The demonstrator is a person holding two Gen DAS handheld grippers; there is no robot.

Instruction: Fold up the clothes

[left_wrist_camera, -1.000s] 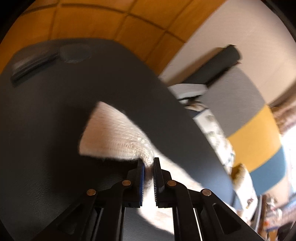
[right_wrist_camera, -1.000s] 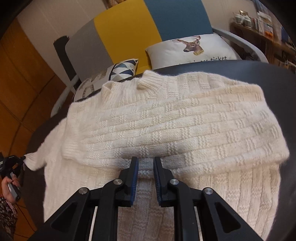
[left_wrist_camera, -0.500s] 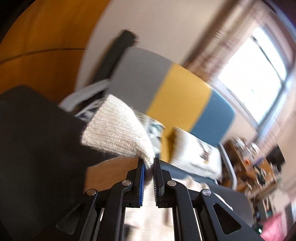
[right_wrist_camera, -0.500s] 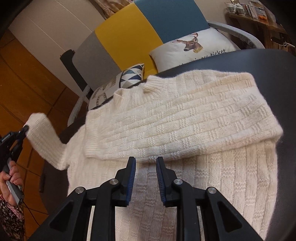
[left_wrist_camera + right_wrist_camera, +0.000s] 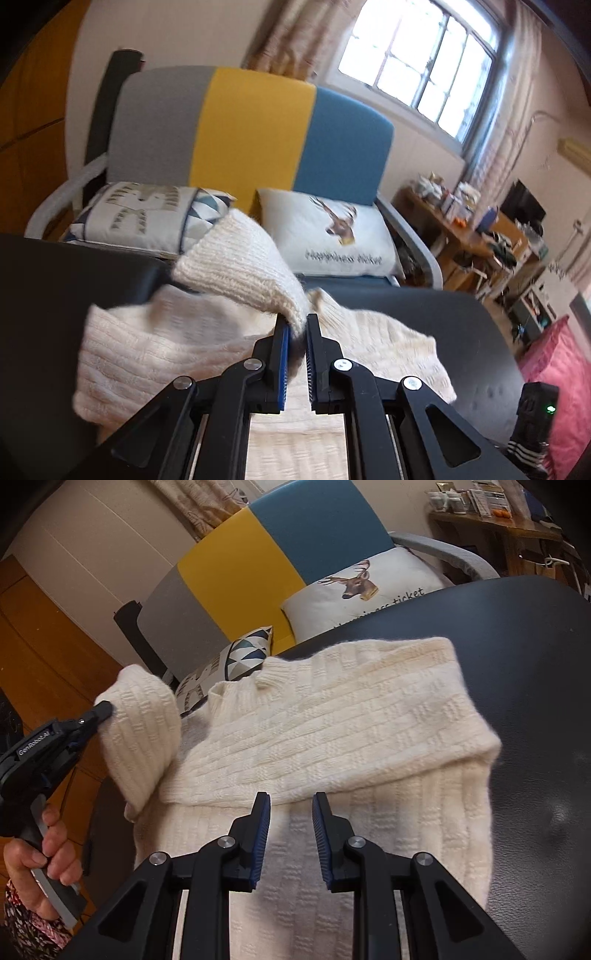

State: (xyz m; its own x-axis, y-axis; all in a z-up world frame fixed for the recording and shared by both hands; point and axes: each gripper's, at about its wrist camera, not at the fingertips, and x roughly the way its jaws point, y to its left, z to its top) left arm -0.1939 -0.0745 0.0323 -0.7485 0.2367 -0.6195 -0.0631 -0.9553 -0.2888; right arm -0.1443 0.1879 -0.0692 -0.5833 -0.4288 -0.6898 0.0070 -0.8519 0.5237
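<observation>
A cream knitted sweater (image 5: 332, 731) lies spread on a dark table (image 5: 535, 664), its right sleeve folded across the chest. My left gripper (image 5: 296, 325) is shut on the cuff of the left sleeve (image 5: 240, 266), which it holds lifted above the body of the sweater (image 5: 155, 350). In the right wrist view that left gripper (image 5: 105, 709) appears at the left, held by a hand (image 5: 44, 853), with the raised sleeve (image 5: 144, 731) hanging from it. My right gripper (image 5: 291, 805) is open just above the sweater's lower half, nothing between its fingers.
Behind the table stands a grey, yellow and blue armchair (image 5: 251, 125) with a patterned cushion (image 5: 147, 218) and a deer cushion (image 5: 332, 236). A cluttered wooden desk (image 5: 472, 229) is at the right, and a pink cloth (image 5: 554, 362) beside the table's right edge.
My left gripper has lifted the sleeve cuff off the table and swung it over toward the sweater's body. My right gripper has opened a little wider.
</observation>
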